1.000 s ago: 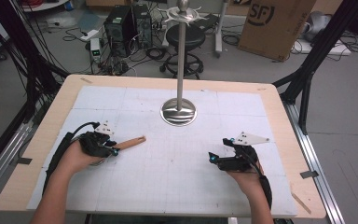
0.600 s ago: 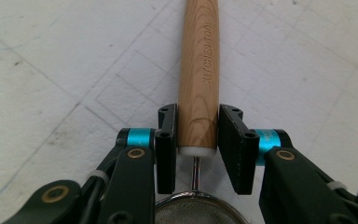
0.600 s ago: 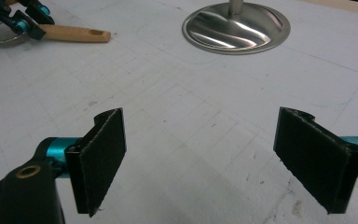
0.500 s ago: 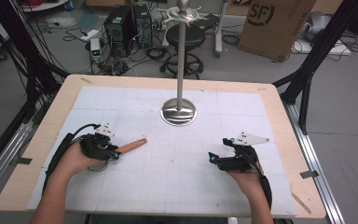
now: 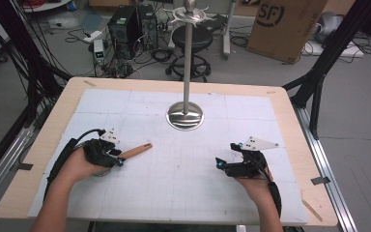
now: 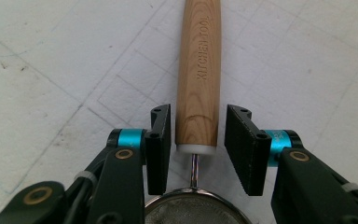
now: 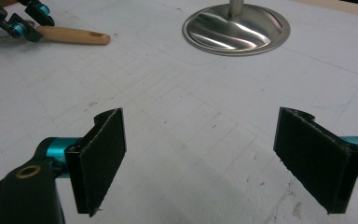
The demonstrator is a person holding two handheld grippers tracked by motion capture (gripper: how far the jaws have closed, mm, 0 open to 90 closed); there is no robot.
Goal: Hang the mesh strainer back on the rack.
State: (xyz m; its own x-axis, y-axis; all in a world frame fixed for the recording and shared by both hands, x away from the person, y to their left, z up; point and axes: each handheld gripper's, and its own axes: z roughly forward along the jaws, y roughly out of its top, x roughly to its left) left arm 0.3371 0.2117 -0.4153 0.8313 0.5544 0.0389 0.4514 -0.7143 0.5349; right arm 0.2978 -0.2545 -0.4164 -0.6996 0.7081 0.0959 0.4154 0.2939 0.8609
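Note:
A small strainer lies flat on the white mat, its wooden handle (image 5: pixel 134 151) pointing right and away. In the left gripper view that handle (image 6: pixel 198 70) runs between the jaws of my left gripper (image 6: pixel 198 126), with the mesh bowl (image 6: pixel 193 212) at the bottom edge. The jaws have just been opening, and a thin gap shows on each side of the handle, so the pads do not press on it. My left gripper (image 5: pixel 117 157) rests at the near left of the mat. At the near right, my right gripper (image 5: pixel 228 154) (image 7: pixel 200 126) stands wide open with nothing between its pads.
A tall steel stand with a round base (image 5: pixel 185 116) (image 7: pixel 236 25) and a hook crown rises at the mat's far middle. The white gridded mat (image 5: pixel 183 174) covers a wooden table. Computers, cables, a stool and a cardboard box (image 5: pixel 285 24) sit on the floor beyond.

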